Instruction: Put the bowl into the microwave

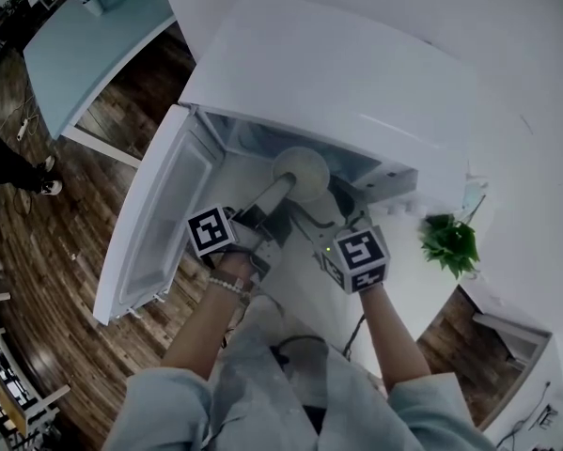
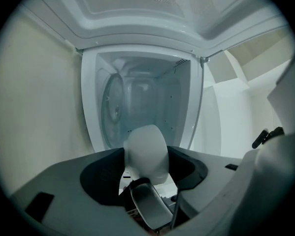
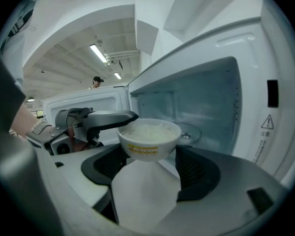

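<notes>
A white bowl (image 1: 300,169) of rice hangs level at the mouth of the white microwave (image 1: 337,73), whose door (image 1: 159,214) is swung wide to the left. My left gripper (image 1: 283,188) comes in from the left, rolled on its side. Its grey finger (image 3: 108,118) lies over the bowl's left rim, shut on it. In the left gripper view the bowl (image 2: 146,149) sits right at my left gripper (image 2: 145,178). My right gripper (image 3: 146,162) meets the bowl (image 3: 148,137) from the near side, its white finger under the base. The glass turntable (image 3: 189,132) lies just beyond.
A potted green plant (image 1: 450,242) stands on the white counter right of the microwave. The open door juts over the wooden floor on the left. A pale blue table (image 1: 93,36) stands far left. A person (image 3: 95,80) is far behind.
</notes>
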A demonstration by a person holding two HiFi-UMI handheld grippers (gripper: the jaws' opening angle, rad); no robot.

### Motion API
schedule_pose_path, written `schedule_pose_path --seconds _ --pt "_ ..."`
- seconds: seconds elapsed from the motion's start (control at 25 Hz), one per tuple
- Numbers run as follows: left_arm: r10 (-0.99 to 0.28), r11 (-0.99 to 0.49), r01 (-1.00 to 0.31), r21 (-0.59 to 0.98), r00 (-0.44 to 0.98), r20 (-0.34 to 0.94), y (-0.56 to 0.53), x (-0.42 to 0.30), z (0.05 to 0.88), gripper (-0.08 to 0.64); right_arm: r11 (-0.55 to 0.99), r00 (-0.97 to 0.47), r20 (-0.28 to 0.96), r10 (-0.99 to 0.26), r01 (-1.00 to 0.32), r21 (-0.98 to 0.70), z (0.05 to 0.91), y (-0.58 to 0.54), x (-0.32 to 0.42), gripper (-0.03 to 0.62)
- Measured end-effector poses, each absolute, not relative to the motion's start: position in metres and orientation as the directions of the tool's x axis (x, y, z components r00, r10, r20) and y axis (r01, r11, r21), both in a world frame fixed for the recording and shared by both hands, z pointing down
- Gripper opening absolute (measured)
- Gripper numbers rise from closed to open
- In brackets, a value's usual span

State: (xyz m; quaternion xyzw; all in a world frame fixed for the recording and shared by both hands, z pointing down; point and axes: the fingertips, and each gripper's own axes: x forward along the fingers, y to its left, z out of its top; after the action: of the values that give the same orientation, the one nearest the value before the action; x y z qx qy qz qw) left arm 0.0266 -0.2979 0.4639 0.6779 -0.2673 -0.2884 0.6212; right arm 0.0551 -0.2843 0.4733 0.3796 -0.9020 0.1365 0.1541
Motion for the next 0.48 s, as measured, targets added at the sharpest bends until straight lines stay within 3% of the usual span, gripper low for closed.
schedule_pose_path --seconds 0.48 --pt "-0.736 -0.049 -0.013 0.999 0.676 -0.027 -0.328 0.023 0.485 0.255 0.641 -0.632 0.436 -0.641 -0.753 -0.148 0.494 -0.314 0.051 0.345"
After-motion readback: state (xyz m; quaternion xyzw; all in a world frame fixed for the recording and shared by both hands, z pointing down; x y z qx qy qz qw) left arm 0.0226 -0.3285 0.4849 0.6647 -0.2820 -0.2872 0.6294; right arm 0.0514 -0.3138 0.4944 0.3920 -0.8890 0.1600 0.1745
